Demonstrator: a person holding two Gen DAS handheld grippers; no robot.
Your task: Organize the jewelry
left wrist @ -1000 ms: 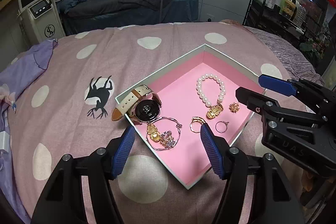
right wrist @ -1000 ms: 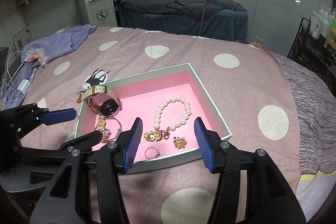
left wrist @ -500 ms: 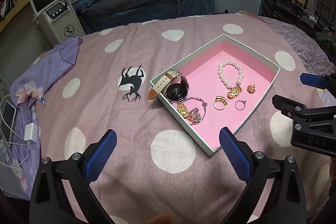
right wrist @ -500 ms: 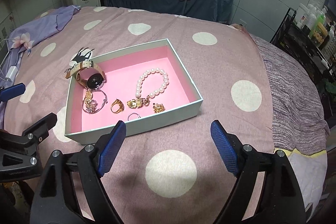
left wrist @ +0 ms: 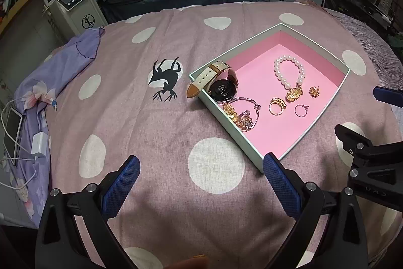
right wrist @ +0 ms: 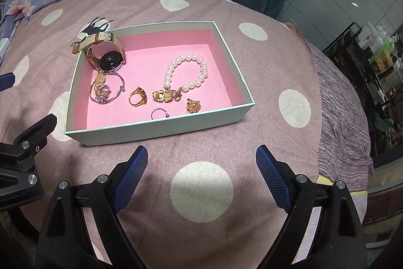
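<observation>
While both our grippers, left [left wrist: 201, 180] and right [right wrist: 200, 174], hang spread wide and empty, the box [right wrist: 161, 126] of jewelry sits mid-frame ahead; the watch [left wrist: 216, 85] straddles its left rim, nearer our left gripper.

**Dim room, sharp centre, bent edges**

Both views are dim and slightly bluish. Light falls from overhead: soft shadows pool on the bedspread [left wrist: 176, 143] beneath each gripper, and a ceiling-lamp reflection [right wrist: 354, 4] glints on the wall tiles. Focus is sharp centrally; fisheye curvature and dark vignetting swallow the corners.
</observation>
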